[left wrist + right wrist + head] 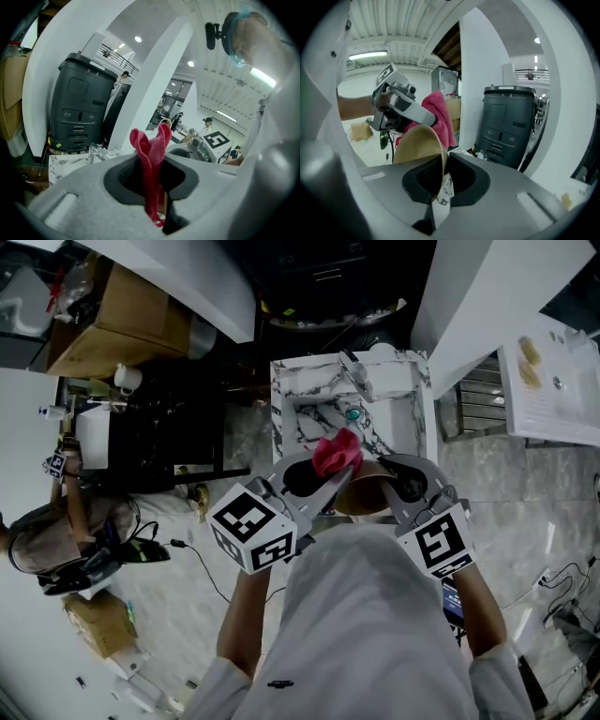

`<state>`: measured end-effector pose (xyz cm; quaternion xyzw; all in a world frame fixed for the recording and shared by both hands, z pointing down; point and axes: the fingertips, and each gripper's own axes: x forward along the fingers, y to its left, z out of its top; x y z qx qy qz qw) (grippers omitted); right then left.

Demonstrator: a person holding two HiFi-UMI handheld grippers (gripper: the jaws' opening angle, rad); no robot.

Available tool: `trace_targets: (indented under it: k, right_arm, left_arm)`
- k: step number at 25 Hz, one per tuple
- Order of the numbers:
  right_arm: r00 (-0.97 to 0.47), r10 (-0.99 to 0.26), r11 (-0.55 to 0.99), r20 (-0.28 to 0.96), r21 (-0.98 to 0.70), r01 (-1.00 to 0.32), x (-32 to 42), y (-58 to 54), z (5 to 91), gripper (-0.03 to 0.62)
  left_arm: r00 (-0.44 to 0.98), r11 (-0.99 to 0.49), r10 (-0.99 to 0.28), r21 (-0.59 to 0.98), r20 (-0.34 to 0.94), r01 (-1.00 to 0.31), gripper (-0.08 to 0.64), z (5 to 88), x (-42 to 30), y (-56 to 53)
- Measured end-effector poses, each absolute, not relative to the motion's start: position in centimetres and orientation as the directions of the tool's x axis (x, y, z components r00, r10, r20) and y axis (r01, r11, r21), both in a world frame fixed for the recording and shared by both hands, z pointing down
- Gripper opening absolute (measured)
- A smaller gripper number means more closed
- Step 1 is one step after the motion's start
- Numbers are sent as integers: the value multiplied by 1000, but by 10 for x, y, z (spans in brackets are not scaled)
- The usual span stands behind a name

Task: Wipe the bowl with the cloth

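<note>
A marble-patterned table [286, 381] was seen below the person in the head view. A dark grey plastic unit [79, 110] was shown standing beyond it in both gripper views. The left gripper [322, 472] and the right gripper [401, 482] were held close together above the table's near edge. The right gripper's jaws were closed on the rim of the tan bowl [417, 145], which was held tilted on edge between the two grippers. The left gripper's jaws were clamped on the red cloth [151, 150], and its bunched top was left standing above them. In the right gripper view the cloth was seen just behind the bowl's upper rim. Whether the two touched could not be told.
</note>
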<state>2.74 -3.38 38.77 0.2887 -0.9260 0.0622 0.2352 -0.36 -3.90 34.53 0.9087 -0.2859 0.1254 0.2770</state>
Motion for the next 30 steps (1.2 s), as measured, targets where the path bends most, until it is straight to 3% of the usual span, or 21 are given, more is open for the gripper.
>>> trace_targets:
  k: [10,30]
  right_arm:
    - [-707,-463,874,535,141,-466,13,-22,398,23]
    - [-709,-611,608,352,-366,-705,65,-66,382,23]
  left_arm:
    - [811,-697,-425,427,402,-577,69,351,6,-32]
    - [768,-642,-490,425,411,-638,69,362,-15,-25]
